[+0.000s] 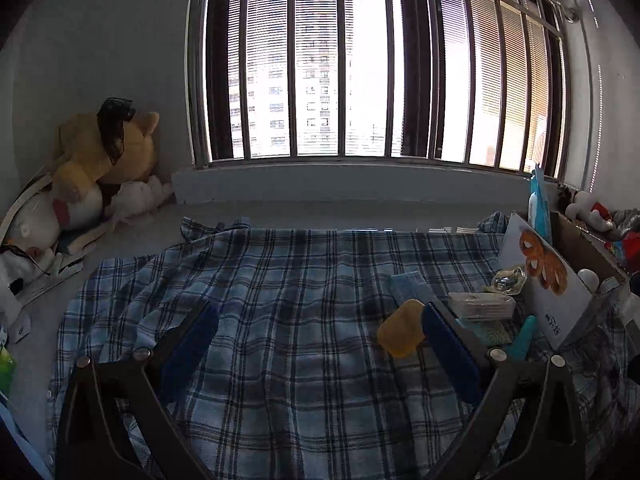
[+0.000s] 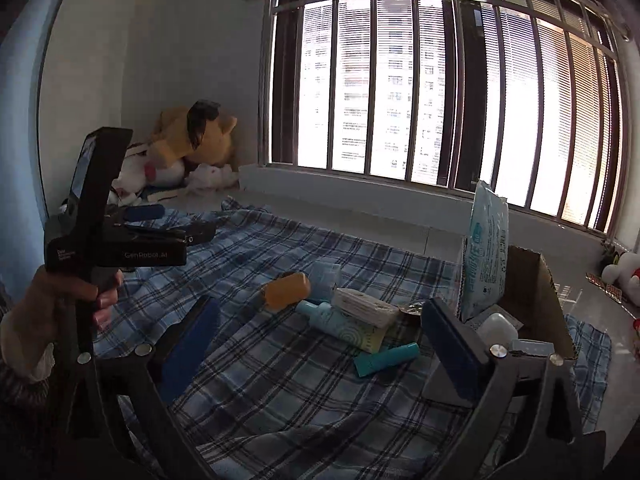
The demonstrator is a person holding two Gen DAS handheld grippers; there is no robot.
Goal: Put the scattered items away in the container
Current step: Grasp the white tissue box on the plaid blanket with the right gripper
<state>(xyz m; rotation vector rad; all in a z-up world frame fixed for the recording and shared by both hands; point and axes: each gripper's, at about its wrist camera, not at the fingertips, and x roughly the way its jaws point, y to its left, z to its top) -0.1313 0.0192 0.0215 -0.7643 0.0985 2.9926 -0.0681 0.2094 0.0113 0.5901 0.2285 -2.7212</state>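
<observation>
Left wrist view: the left hand-held gripper (image 1: 320, 344) stands spread wide with nothing between its blue pads, over the blue-and-white plaid cloth (image 1: 280, 280). The brown cardboard box (image 1: 580, 240), the container, sits at the cloth's right edge. Beside the box, on the cloth, several items remain unpacked: an orange translucent soap-like block (image 1: 400, 334), a white wrapped rectangular pack (image 1: 480, 305), a clear crinkled wrapper (image 1: 509, 280) and a teal plastic tube (image 1: 524, 336). A white card printed with orange rings (image 1: 544, 268) leans against the box wall.

Right wrist view: the right hand-held gripper (image 2: 320, 344) is likewise spread and empty. A tall pale-blue wipes packet (image 2: 486, 256) stands upright in the box, and a white rounded case (image 2: 496, 330) lies inside near it. Left of the box, on the cloth, the orange block, white pack and teal tube lie with a light-blue bottle (image 2: 340, 326).

Judgement: tidying is partly done; at least four loose items remain outside the box.
</observation>
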